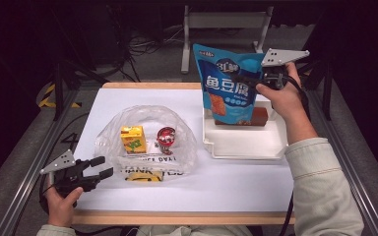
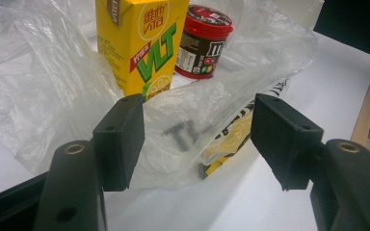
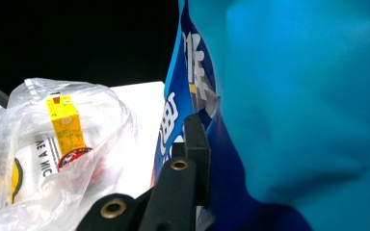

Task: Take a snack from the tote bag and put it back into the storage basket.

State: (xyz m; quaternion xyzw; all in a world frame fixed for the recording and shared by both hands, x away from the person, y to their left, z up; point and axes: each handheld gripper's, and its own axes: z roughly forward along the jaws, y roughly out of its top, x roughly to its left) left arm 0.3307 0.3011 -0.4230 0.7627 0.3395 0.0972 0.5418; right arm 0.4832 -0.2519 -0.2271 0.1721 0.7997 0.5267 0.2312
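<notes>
My right gripper (image 1: 244,78) is shut on the edge of a blue snack pouch (image 1: 228,91), which it holds upright above the white tray (image 1: 243,145). In the right gripper view the pouch (image 3: 294,120) fills the right side, with one black jaw pressed against it and the other hidden behind it. A clear plastic bag (image 1: 179,147) lies on the white table with a yellow drink carton (image 1: 133,139) and a red tub (image 1: 166,138) standing inside. My left gripper (image 1: 101,168) rests at the bag's near left edge, open, with crumpled bag film (image 2: 192,130) just beyond its pads.
A brown block (image 1: 259,117) lies at the back of the tray, partly behind the pouch. The carton (image 2: 142,43) and the tub (image 2: 202,41) stand close ahead of the left jaws. The table's wooden front edge (image 1: 177,217) runs near the person's sleeves.
</notes>
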